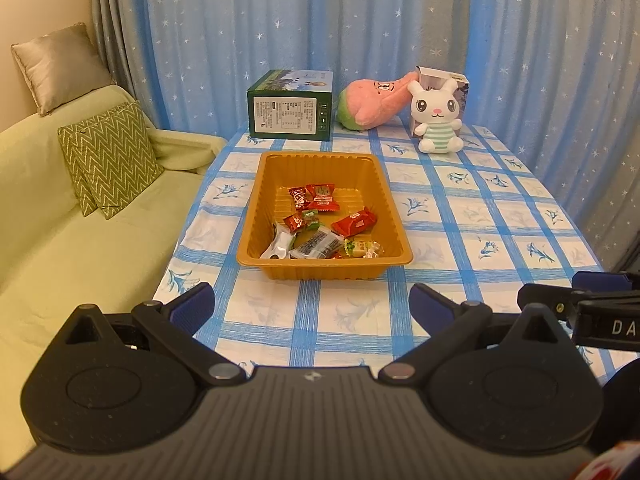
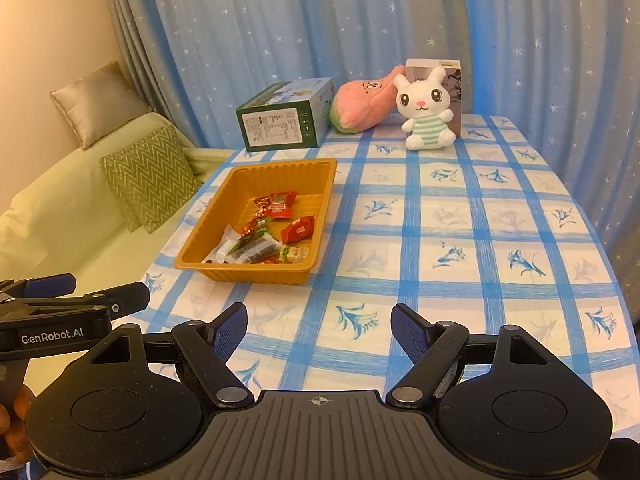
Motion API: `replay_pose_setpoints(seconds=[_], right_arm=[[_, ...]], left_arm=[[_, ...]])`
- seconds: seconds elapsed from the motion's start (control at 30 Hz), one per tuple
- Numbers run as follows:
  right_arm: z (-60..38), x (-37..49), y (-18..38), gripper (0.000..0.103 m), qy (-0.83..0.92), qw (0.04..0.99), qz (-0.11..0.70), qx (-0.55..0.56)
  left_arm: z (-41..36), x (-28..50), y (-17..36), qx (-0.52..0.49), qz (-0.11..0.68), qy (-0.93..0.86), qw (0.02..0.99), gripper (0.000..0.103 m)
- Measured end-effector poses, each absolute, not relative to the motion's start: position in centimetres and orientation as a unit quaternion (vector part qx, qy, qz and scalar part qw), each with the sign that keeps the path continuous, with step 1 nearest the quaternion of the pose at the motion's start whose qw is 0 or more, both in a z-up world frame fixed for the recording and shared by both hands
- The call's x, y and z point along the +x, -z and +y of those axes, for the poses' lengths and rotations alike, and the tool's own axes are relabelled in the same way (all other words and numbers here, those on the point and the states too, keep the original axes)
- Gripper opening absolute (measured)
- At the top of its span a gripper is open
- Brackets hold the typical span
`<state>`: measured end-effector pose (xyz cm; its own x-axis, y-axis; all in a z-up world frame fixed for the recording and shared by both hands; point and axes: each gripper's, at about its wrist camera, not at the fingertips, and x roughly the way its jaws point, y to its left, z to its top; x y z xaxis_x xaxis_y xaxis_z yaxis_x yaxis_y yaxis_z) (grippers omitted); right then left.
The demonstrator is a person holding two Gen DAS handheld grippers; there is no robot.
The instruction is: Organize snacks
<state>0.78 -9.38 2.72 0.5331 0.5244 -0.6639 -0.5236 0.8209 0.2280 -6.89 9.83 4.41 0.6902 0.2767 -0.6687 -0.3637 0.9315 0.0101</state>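
Note:
An orange plastic tray [image 1: 320,157] [image 2: 280,166] sits on the blue-checked tablecloth and holds several wrapped snacks [image 1: 324,224] [image 2: 268,228], red, green and clear. My left gripper [image 1: 312,306] hovers open over the cloth just in front of the tray, nothing between its blue pads. My right gripper [image 2: 318,330] is open too, empty, over the cloth to the right of the tray and nearer than it. Each gripper shows at the edge of the other's view: the right gripper [image 1: 576,292] and the left gripper [image 2: 72,292].
At the table's far edge stand a green box [image 1: 290,110] [image 2: 284,120], a pink plush [image 1: 376,102] [image 2: 362,106], a white bunny plush [image 1: 438,118] [image 2: 426,114] and a carton behind it. A green sofa [image 1: 60,220] with cushions lies left of the table. Blue curtains hang behind.

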Motion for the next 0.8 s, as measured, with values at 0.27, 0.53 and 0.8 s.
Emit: replay_pose_setpoints(seconds=[0.27,0.53,0.8], right_arm=[[-9.4,0.83,-2.72,0.079,-0.299,0.876,0.379,0.001],[-9.37,0.86,-2.74,0.079,-0.299,0.876,0.379,0.001],[-9.32,0.91,-2.72,0.079,-0.298,0.876,0.378,0.0]], left_arm=[[9.69,-6.62,-4.43,-0.059,0.354,-0.17,0.918,0.103],[9.61,-6.64,-4.43,-0.059,0.353,-0.17,0.918,0.103],[9.64,-6.62,-4.46,-0.059,0.353,-0.17,0.918,0.103]])
